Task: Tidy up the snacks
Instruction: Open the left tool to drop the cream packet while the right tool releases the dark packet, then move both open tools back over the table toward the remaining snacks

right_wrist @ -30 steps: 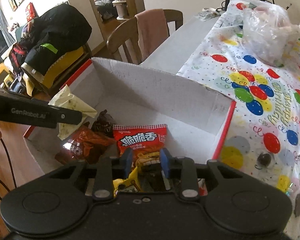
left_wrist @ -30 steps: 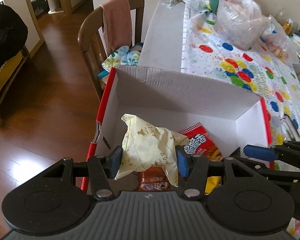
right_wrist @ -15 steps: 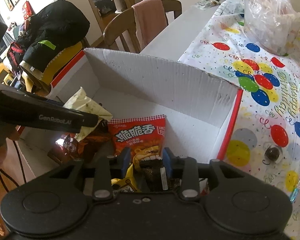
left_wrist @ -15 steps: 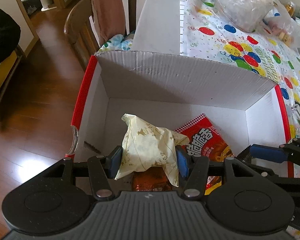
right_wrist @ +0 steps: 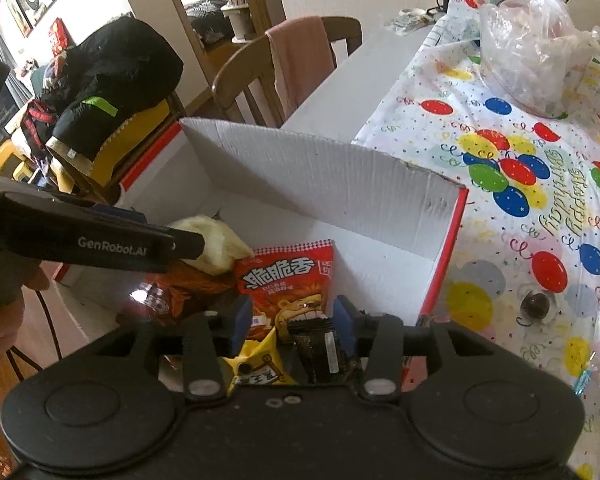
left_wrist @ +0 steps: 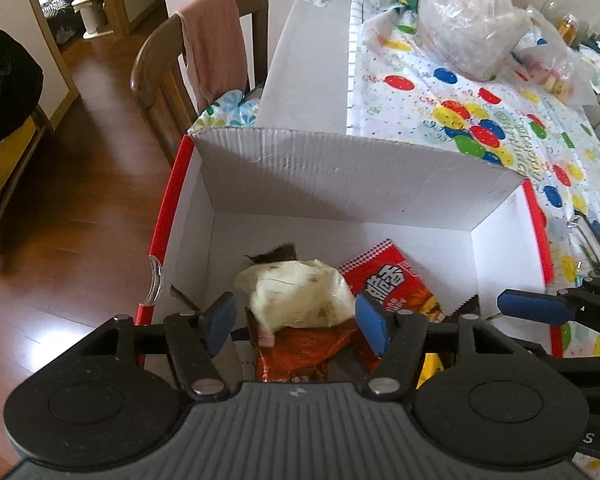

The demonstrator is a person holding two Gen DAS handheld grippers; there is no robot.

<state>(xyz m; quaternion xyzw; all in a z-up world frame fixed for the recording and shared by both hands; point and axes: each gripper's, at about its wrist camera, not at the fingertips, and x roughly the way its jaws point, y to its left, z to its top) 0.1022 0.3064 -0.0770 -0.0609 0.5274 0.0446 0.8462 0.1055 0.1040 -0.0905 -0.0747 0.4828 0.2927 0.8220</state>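
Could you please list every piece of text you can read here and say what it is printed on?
"GenRobot.AI": left gripper finger.
"脆脆香": red snack bag; its smaller print is unreadable.
"Happy Birthday": tablecloth.
Print on the yellow packet and dark packet: too blurred to read.

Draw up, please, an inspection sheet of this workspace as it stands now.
Surface: balloon-print tablecloth on a white table.
Job's things: white box holds pale yellow packet, red packet, orange packet, yellow packet, dark wrapper.
Clutter: clear plastic bag on the cloth.
Grippers: left gripper open over the pale yellow packet; right gripper over the box, grip unclear.
Cables: dark cable beside the box, at the left.
Surroundings: wooden chair draped with pink cloth; wooden floor.
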